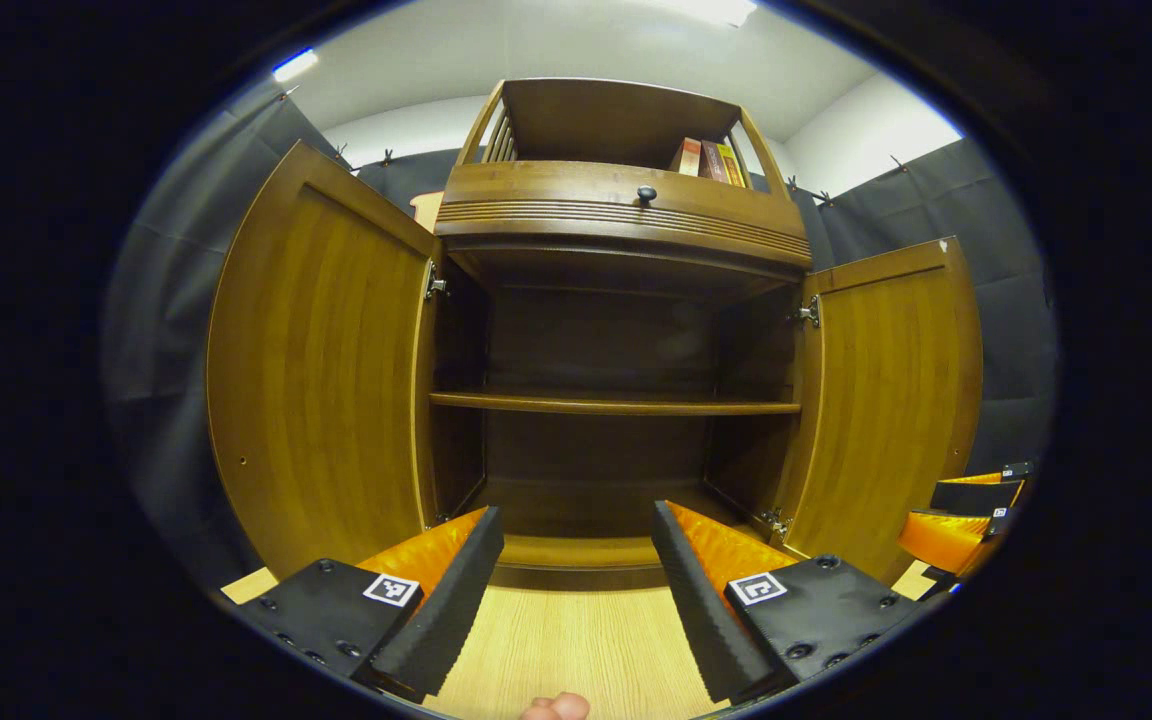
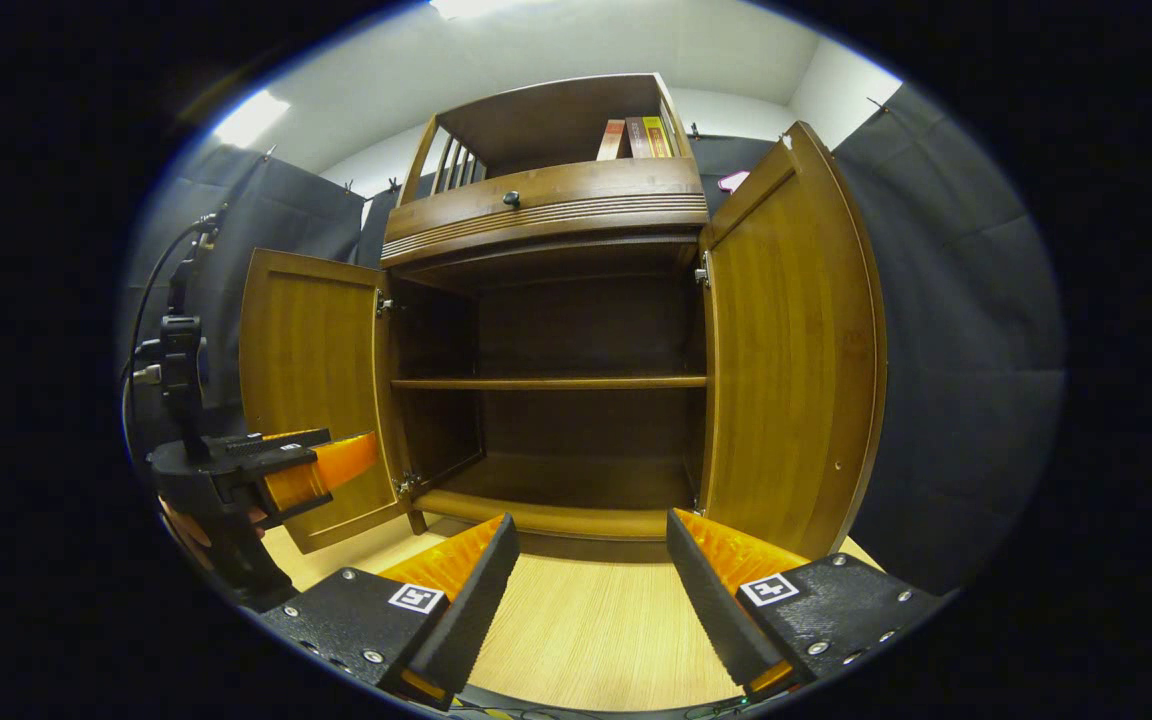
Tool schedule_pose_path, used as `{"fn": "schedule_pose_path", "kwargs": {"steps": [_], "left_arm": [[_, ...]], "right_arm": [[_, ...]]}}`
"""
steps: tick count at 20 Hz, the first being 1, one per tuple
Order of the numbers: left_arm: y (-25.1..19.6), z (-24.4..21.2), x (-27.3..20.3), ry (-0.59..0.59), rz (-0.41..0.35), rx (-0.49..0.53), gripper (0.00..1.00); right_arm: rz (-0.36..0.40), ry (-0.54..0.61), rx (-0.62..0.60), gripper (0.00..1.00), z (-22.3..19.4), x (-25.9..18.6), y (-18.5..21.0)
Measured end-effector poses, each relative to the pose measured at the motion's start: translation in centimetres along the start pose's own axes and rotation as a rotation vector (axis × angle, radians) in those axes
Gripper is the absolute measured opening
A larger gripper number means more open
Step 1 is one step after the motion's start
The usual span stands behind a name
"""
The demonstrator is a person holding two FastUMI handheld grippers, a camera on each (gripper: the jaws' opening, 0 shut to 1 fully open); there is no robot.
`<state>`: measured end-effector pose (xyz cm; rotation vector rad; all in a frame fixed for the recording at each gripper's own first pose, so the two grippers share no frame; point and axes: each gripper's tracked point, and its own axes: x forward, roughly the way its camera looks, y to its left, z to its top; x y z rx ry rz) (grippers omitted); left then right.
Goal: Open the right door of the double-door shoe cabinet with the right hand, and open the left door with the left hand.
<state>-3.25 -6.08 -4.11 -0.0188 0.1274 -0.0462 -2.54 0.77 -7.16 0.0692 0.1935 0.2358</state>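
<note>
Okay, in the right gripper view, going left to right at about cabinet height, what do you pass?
The other hand-held gripper → open left door → the cabinet's shelf → open right door → dark booth cloth.

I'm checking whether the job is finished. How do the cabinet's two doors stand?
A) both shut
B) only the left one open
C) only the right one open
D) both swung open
D: the left door and the right door both stand swung out from the cabinet, baring the shelf inside, and both grippers are open and off them.
</note>
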Motion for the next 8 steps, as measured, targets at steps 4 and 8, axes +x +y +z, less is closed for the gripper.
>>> {"fn": "schedule_pose_path", "kwargs": {"steps": [4, 8], "left_arm": [[-0.07, 0.36, 0.07, -0.008, 0.000, 0.005, 0.95], [-0.03, 0.54, 0.04, -0.014, 0.001, 0.013, 0.95]], "right_arm": [[-0.005, -0.001, 0.000, 0.92, 0.02, -0.02, -0.26], [-0.009, -0.007, 0.004, 0.80, 0.14, -0.02, -0.38]]}}
